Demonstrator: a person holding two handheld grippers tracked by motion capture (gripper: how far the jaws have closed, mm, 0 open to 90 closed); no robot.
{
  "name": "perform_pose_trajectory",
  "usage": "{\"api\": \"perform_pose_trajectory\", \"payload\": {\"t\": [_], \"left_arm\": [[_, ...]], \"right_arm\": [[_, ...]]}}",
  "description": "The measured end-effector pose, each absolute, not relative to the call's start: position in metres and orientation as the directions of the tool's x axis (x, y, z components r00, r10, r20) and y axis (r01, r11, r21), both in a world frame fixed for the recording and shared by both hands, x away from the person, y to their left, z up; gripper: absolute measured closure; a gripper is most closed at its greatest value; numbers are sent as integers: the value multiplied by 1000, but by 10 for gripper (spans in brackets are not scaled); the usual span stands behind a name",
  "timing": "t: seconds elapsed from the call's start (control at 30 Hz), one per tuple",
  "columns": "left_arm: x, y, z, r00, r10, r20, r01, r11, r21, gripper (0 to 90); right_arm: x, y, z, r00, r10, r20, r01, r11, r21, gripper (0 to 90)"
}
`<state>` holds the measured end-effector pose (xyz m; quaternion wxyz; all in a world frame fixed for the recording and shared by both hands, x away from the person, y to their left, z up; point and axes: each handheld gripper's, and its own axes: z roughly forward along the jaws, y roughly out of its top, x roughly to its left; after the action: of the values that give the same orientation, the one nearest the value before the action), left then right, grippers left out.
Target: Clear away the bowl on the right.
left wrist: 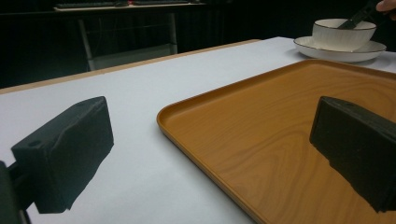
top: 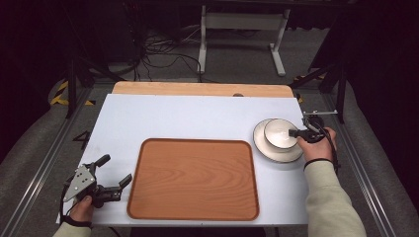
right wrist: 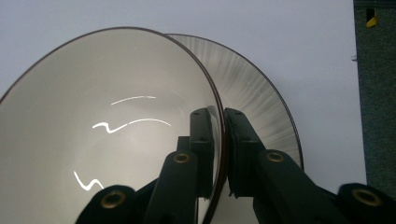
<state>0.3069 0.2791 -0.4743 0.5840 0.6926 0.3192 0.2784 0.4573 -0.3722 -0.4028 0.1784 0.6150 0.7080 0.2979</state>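
White bowl [right wrist: 107, 130] rim clamped by right gripper [right wrist: 219, 135], plate [right wrist: 252, 88] half hidden, left gripper [top: 111, 170] wide.

The bowl [right wrist: 107, 126] looks like glazed ceramic, cream-white and glossy enough to throw back bright squiggles of light, with a thin dark rim. The plate [right wrist: 252, 88] under it has the same sheen, faintly streaked towards its edge. The tray [top: 193, 178] is smooth wood with a visible grain and a soft satin finish. The desk [top: 163, 118] has a matt white top with a bare wooden strip at the far edge. The right hand-held gripper [right wrist: 219, 140] has matt black plastic jaws with brass-coloured rivets; the left hand-held gripper [top: 118, 170] carries a dull grey plate.
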Motion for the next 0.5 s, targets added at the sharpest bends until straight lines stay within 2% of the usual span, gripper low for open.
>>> {"api": "perform_pose_trajectory", "payload": {"t": [0.23, 0.5], "left_arm": [[307, 279, -474, 641, 767, 9, 120, -112, 986, 3], [307, 280, -474, 640, 768, 10, 122, -114, 986, 3]], "right_arm": [[453, -373, -393, -132, 983, 131, 773, 19, 634, 818], [450, -374, -384, -132, 975, 178, 775, -11, 632, 817]]}}
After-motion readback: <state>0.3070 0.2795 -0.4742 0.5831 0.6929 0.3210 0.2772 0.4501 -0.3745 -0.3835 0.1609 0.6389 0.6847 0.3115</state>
